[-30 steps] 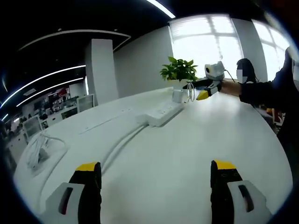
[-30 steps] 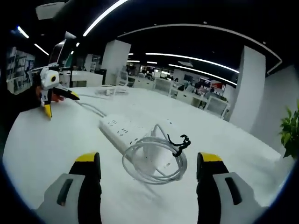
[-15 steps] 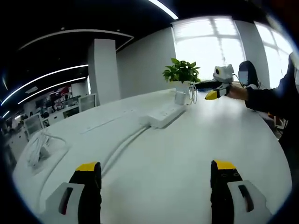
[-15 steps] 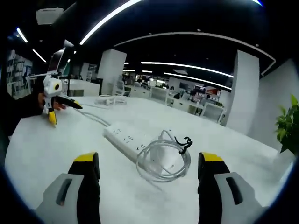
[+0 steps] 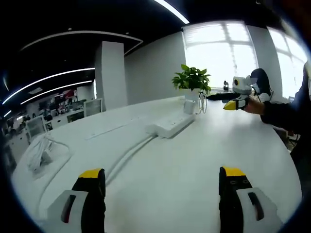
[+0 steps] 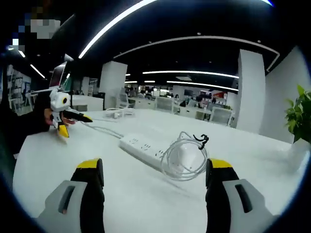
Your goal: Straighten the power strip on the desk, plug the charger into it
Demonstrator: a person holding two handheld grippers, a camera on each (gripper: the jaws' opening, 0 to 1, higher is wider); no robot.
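Desk [image 5: 194, 160]: white, curved; carries all task items.

Strip [image 6: 146, 145]: white power strip lying flat mid-desk, seen ahead of the right gripper and slanting from near right to far left in its view. Its cord [image 6: 104, 130] runs off the far end towards the left gripper. In the left gripper view the strip [image 5: 171, 125] lies far ahead, its cord [image 5: 127, 154] trailing back along the desk. Whether it counts as straight I cannot tell; judged not yet handled.

Charger [image 6: 187, 156]: white block with its cable [image 6: 182, 155] coiled round it and tied, standing on the desk at the near end of the strip. Not plugged in.

Left gripper [image 5: 161, 201]: jaws spread, nothing between them; well apart from the strip.

Right gripper [image 6: 154, 194]: jaws spread, empty; near the charger, not touching.

Plant [image 5: 193, 79]: potted, far side of the desk.

Status: nothing visibly done. Left, by my reading: square up the strip, grasp the charger, plug it in.
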